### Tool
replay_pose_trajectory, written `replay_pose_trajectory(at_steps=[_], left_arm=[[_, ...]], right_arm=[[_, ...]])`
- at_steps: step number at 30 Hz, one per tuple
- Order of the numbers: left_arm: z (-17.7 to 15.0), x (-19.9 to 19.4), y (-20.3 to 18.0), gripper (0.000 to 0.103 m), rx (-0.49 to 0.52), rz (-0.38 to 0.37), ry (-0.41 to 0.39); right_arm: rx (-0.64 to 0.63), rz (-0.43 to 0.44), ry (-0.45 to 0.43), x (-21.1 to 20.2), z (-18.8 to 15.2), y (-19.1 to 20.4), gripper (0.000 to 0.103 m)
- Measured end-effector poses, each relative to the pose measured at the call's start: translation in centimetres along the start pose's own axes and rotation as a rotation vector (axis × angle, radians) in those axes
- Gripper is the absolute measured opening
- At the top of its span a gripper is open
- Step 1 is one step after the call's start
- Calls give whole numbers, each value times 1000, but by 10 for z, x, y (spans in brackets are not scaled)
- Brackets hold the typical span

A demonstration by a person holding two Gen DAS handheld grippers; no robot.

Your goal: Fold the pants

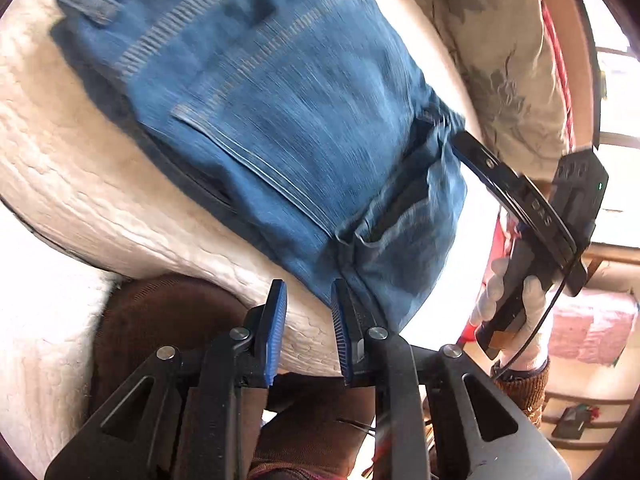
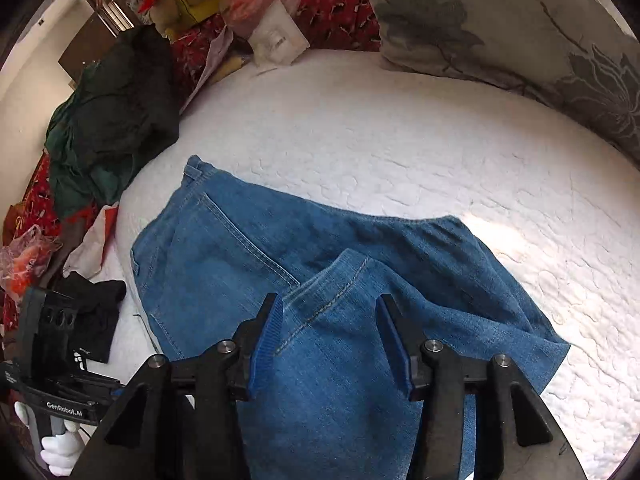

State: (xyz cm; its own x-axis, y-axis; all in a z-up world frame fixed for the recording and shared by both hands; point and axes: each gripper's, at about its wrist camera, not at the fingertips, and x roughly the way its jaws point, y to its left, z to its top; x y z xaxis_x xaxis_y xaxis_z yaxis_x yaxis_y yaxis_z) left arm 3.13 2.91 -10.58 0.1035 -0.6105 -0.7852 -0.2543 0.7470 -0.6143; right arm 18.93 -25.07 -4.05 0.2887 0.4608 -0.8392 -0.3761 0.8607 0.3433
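The blue denim pants (image 2: 280, 264) lie folded on the white quilted bed (image 2: 400, 128), waistband far left and leg ends folded over toward me. My right gripper (image 2: 330, 312) is open, its blue pads standing over the folded-over leg end. In the left wrist view the pants (image 1: 280, 100) hang over the bed's edge (image 1: 100, 208). My left gripper (image 1: 310, 292) is open at the pants' hanging corner, its right pad beside the cloth. The right gripper's body (image 1: 560, 220) shows at the right, its fingertips hidden behind the denim.
A dark green garment pile (image 2: 112, 120) and black clothes (image 2: 92, 312) lie at the bed's left. Boxes, bags and red patterned cloth (image 2: 240, 0) crowd the far side. A floral pillow (image 2: 520, 32) lies at the far right. A brown cushion (image 1: 160, 320) sits below the bed's edge.
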Motion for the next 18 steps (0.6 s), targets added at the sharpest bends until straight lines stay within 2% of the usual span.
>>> replay_pose_trajectory(at_steps=[2,4,8,12,15,18], left_arm=[[17,-26,35,53,-102,-33,-96],[32,-45,71,62,-224,-91,-165],[56,-58,114,62,-334,-173,-193],[66,-44,136,62,-388,-249,-170],[66,-32,139,62,-396,-281,-132],[64,-23,125,62,-399,-294,-120]], right_arm=[[6,38,-11,-6,18,6,61],[3,35,1,1,41,18,64],[-4,43,61,33,79,45,64],[-72,36,144,79,107,82,64],[-139,36,208,114,121,108,64],[-220,20,261,149,131,134,64]])
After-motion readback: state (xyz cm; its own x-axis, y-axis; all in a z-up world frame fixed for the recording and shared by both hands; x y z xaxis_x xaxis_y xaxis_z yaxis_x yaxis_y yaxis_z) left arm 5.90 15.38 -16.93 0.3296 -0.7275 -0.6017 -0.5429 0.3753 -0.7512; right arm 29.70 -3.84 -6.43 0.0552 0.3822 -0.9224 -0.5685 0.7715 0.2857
